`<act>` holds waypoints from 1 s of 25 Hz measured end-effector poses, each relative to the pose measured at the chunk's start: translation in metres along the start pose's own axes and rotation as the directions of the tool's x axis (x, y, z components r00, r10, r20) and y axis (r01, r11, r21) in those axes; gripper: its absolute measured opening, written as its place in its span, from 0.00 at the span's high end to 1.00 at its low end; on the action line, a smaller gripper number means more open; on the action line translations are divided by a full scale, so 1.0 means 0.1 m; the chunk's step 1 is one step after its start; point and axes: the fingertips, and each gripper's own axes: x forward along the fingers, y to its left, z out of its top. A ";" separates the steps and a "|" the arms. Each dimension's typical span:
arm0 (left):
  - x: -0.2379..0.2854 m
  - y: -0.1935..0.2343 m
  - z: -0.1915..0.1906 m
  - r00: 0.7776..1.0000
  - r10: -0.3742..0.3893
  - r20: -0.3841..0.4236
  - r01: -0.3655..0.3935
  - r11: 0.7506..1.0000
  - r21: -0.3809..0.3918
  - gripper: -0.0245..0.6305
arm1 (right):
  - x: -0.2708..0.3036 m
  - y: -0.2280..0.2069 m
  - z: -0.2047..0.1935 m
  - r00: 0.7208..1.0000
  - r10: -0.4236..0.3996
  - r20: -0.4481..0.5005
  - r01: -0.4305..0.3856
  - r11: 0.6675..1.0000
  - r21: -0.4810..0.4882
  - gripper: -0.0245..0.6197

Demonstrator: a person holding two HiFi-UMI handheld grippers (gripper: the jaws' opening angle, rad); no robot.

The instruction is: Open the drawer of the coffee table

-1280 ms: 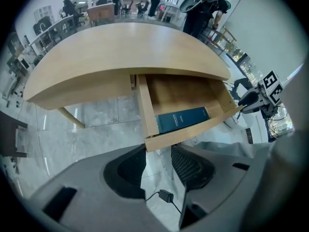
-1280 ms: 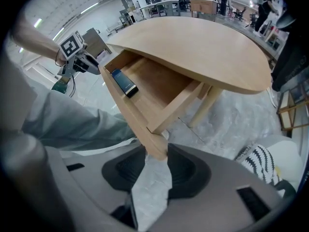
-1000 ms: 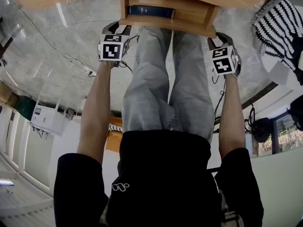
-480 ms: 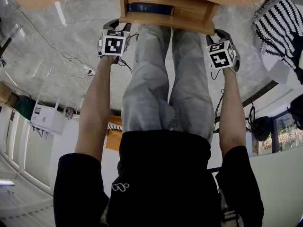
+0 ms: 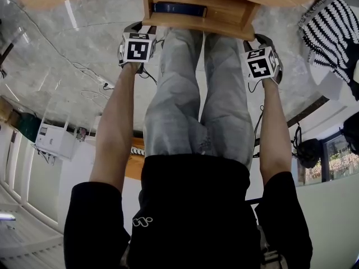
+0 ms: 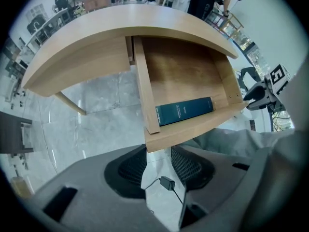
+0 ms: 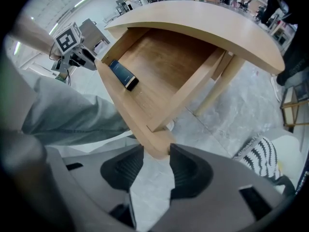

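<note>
The wooden drawer [image 5: 196,13] stands pulled out from under the curved coffee table top [image 6: 120,28], with a dark blue book [image 6: 184,111] lying inside against its front panel. My left gripper [image 6: 157,153] points down at the panel's left end, open, with only floor showing between its pads. My right gripper [image 7: 157,153] is at the panel's other end. Its jaws have just been opening, and the panel's corner [image 7: 159,146] sits loosely between the tips. In the head view both grippers [image 5: 137,32] [image 5: 263,42] flank the drawer front.
The person's grey-trousered legs [image 5: 196,94] reach under the drawer between the two arms. A black-and-white striped textile [image 5: 331,27] lies on the marble floor to the right. A cable with a plug [image 6: 167,183] trails on the floor at left. A table leg [image 7: 219,88] stands beside the drawer.
Both marker cubes sit slightly higher in the head view, a little nearer the drawer front. The drawer stays pulled out with the book inside.
</note>
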 end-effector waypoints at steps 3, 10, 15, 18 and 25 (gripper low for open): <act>-0.08 0.10 -0.05 0.998 0.063 -0.009 -0.063 0.985 -0.158 0.79 | -0.04 0.02 -0.01 1.000 0.009 -0.003 -0.009 0.998 0.058 0.72; -0.50 0.10 0.14 0.993 0.105 0.053 -0.093 0.977 -0.191 0.89 | -0.45 -0.10 0.20 0.985 -0.010 0.170 -0.045 0.947 0.317 0.85; -1.13 0.10 0.71 0.963 0.126 0.239 -0.071 0.972 -0.224 0.95 | -1.02 -0.21 0.63 0.939 -0.027 0.343 -0.118 0.912 0.394 0.89; -1.53 0.02 1.05 0.931 0.124 0.342 -0.046 0.973 -0.228 0.95 | -1.44 -0.32 0.88 0.903 -0.066 0.425 -0.125 0.905 0.406 0.92; -2.57 -0.22 1.73 0.831 0.120 0.543 0.056 0.953 -0.297 0.95 | -2.46 -0.37 1.37 0.768 -0.099 0.633 -0.237 0.874 0.424 0.94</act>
